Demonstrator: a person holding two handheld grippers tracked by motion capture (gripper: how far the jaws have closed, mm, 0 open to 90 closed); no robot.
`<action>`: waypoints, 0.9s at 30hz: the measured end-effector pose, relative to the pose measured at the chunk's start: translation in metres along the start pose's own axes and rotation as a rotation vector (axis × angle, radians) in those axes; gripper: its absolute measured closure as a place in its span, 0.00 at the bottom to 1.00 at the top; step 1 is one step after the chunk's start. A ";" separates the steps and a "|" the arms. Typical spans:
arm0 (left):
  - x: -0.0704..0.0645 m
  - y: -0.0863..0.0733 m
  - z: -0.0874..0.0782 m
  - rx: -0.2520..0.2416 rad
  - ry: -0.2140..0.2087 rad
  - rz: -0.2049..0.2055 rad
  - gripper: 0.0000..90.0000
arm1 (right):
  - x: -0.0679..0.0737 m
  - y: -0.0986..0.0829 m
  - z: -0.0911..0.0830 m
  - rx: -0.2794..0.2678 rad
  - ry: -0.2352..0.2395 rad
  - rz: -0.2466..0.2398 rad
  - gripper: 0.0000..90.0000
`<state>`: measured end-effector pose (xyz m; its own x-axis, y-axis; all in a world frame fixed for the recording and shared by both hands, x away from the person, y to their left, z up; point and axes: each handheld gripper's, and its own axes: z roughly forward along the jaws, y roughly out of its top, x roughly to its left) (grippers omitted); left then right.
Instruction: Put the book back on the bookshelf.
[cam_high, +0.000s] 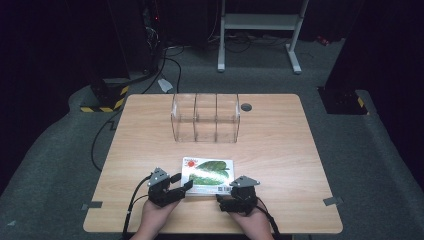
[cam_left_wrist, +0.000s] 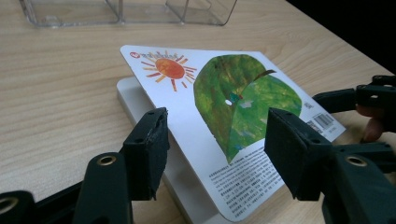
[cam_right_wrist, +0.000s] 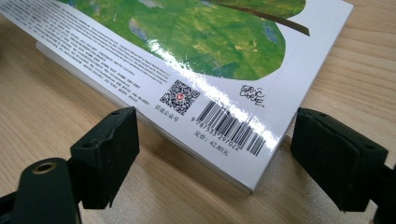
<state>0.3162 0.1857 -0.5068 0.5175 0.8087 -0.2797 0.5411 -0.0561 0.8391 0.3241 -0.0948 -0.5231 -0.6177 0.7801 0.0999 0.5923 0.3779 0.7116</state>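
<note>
A picture book (cam_high: 207, 172) lies flat on the wooden table (cam_high: 280, 150), back cover up, with a green leaf and a red sun on it. My left gripper (cam_high: 183, 180) is open at the book's near left corner; in the left gripper view the gripper (cam_left_wrist: 217, 126) has its jaws on either side of that edge of the book (cam_left_wrist: 233, 98), not touching it. There the cover sits a little off the white page block. My right gripper (cam_high: 226, 197) is open at the near right corner, its jaws (cam_right_wrist: 217, 119) straddling the barcode corner of the book (cam_right_wrist: 210, 42).
A clear three-compartment organizer (cam_high: 205, 117) stands behind the book at mid-table, its base at the top of the left gripper view (cam_left_wrist: 126, 9). A round grey grommet (cam_high: 246, 106) sits right of it. The right gripper (cam_left_wrist: 369, 93) is at the right edge of the left gripper view.
</note>
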 end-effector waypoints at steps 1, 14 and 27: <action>-0.001 0.001 -0.001 -0.009 -0.005 0.006 0.44 | 0.000 0.000 0.000 0.001 -0.001 0.001 0.16; -0.003 0.004 -0.004 -0.030 -0.004 0.017 0.45 | 0.002 0.000 0.000 -0.003 -0.041 -0.006 0.24; 0.012 0.004 0.023 0.073 -0.047 -0.071 0.44 | 0.004 0.000 0.000 -0.003 -0.046 -0.018 0.25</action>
<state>0.3396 0.1817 -0.5179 0.5054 0.7842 -0.3601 0.6235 -0.0433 0.7806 0.3218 -0.0919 -0.5233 -0.6038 0.7952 0.0553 0.5797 0.3904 0.7153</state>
